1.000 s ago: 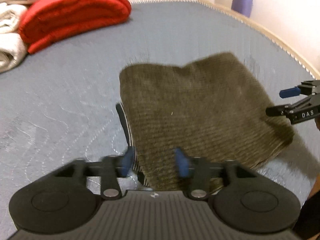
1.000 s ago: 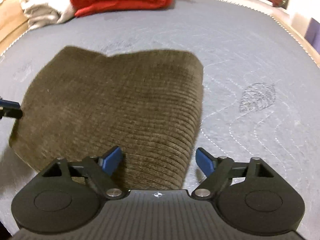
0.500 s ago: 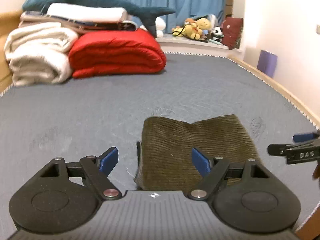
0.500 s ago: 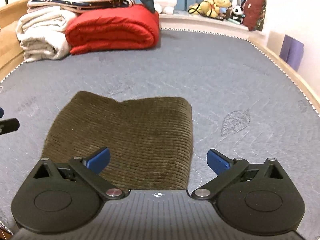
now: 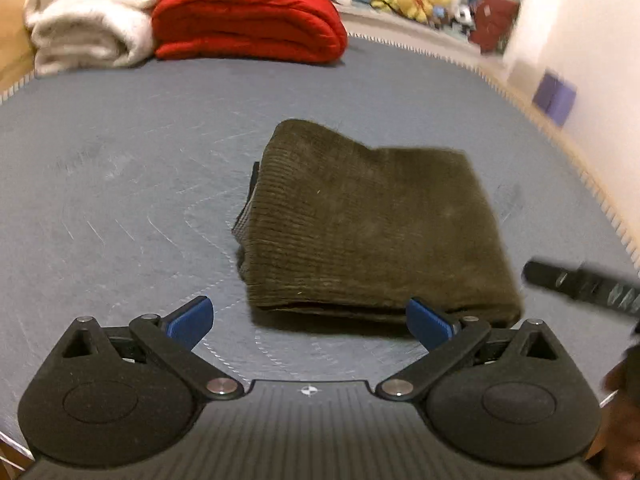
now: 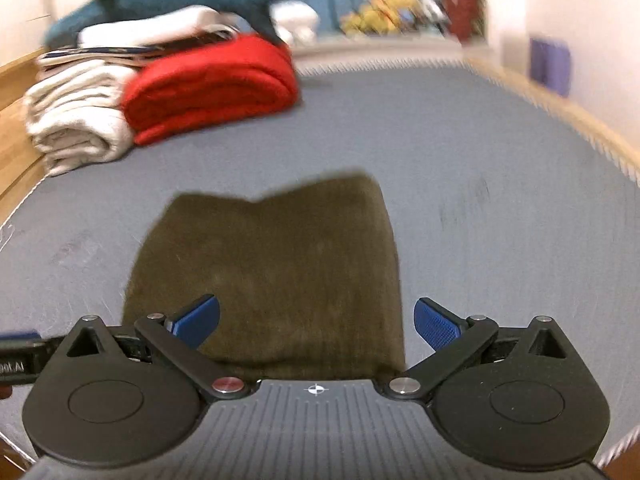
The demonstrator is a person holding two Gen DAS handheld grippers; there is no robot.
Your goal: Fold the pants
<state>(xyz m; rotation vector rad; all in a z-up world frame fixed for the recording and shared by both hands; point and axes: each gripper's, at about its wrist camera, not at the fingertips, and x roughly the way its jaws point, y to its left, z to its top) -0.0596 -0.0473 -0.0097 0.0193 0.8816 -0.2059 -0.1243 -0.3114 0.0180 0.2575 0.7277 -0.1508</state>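
On mattress (image 5: pixel 120 168): folded pants (image 5: pixel 368 224)

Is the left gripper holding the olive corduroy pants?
No, the left gripper is open with nothing between its fingers, and the folded pants lie free on the mattress.

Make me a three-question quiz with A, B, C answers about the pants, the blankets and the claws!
1. Where do the pants lie?
A. on the grey mattress
B. on the red blanket
C. on the floor

2. What colour are the pants?
A. blue
B. olive brown
C. white

3. How is the left claw?
A. shut on the pants
B. shut, empty
C. open, empty

Answers: 1 A, grey mattress shows all around them; 2 B, the corduroy looks olive brown; 3 C, its blue fingers stand wide apart, nothing between them.
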